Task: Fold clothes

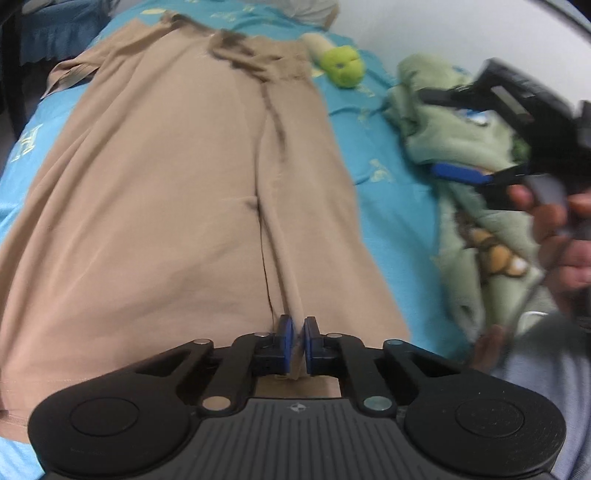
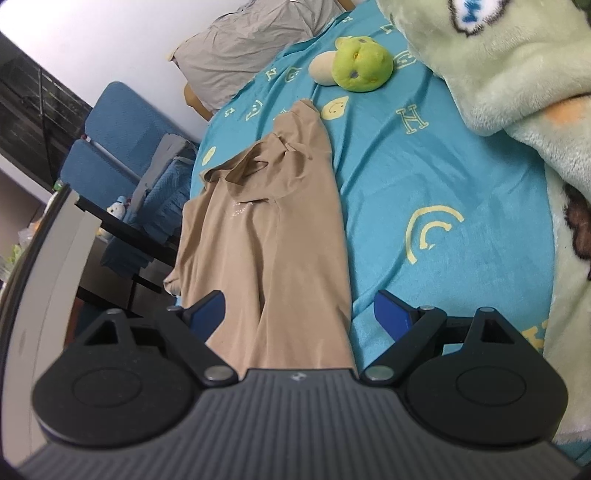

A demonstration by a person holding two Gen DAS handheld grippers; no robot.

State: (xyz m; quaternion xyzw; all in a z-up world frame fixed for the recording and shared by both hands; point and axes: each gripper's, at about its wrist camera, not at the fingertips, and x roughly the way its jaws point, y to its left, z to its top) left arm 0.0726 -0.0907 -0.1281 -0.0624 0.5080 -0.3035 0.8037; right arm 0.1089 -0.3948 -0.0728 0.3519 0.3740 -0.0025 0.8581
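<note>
left gripper (image 1: 298,328) pinching tan shirt (image 1: 166,184) fold, right gripper (image 2: 299,314) wide

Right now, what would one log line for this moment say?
stage: folding tan shirt | left gripper: shut on a fold of it | right gripper: open, fingers empty | surface: blue bedsheet

Home bedroom. Bed w/ turquoise sheet (image 2: 424,177), printed w/ pale yellow smileys & letters. Grey pillow (image 2: 251,48) at head end, against plain white wall (image 2: 110,33). Soft toys on bed: small green plush (image 2: 360,66) near pillow, big pale-green plush blanket/toy (image 2: 517,74) along one side. Tan garment (image 2: 273,229) spread on sheet. Beside bed: blue upholstered chair (image 2: 122,147) & dark furniture w/ small toy figure (image 2: 119,207) on it. Domestic clutter, not a lab or shop.
</note>
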